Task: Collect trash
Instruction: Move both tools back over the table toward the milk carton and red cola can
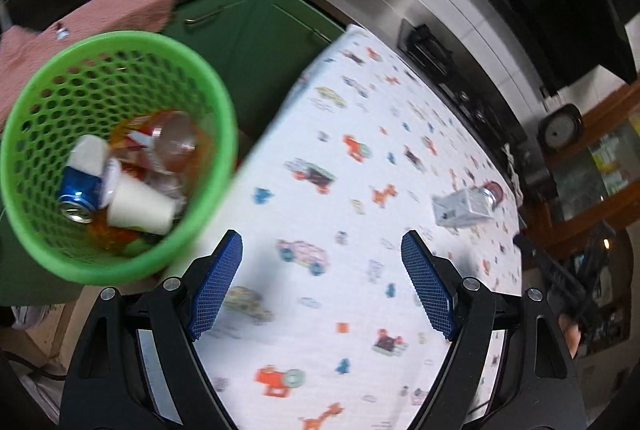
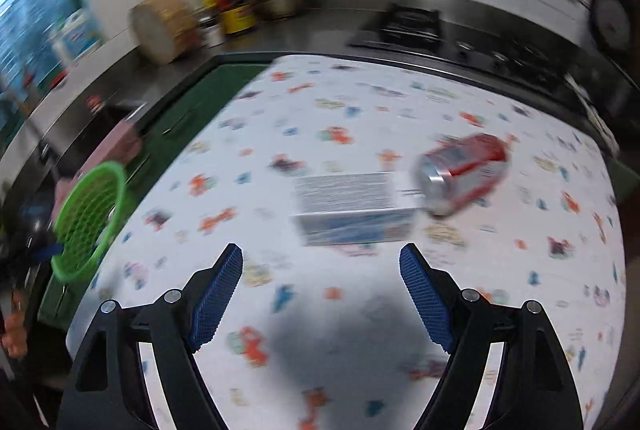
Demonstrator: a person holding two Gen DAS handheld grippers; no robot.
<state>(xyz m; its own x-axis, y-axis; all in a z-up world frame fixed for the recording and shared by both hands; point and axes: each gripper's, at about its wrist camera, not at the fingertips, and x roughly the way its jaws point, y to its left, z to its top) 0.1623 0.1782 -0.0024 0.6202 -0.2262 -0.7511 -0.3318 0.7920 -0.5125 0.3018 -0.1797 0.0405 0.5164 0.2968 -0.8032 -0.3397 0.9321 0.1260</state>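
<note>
Two fisheye views look down over a table (image 2: 540,310) covered in a white cloth printed with small cartoon vehicles and animals.

In the right wrist view, your right gripper (image 2: 321,286) sits at the bottom centre, its blue pads spread apart with nothing between them. Just above them, in the middle of the frame, lies a white carton (image 2: 352,208) on its side. A red and silver can (image 2: 464,172) lies at the carton's right end, touching it or nearly so; blur hides which. At the left edge, past the table's side, is the green basket (image 2: 90,220).

In the left wrist view, your left gripper (image 1: 322,274) is also spread and empty, over bare cloth. The basket (image 1: 36,166) fills the left of the frame and already holds a blue can (image 1: 78,196), a white paper cup (image 1: 138,208) and some clear and orange wrappers. The carton (image 1: 462,208) and can (image 1: 494,192) appear small at the right.

The carton looks like your next pick. Bring the right gripper down so its pads straddle the carton's narrower sides, and keep clear of the can, which could roll if nudged. Slow down before closing; both views are smeared with motion. Close firmly but gently, since the carton may crush.
</note>
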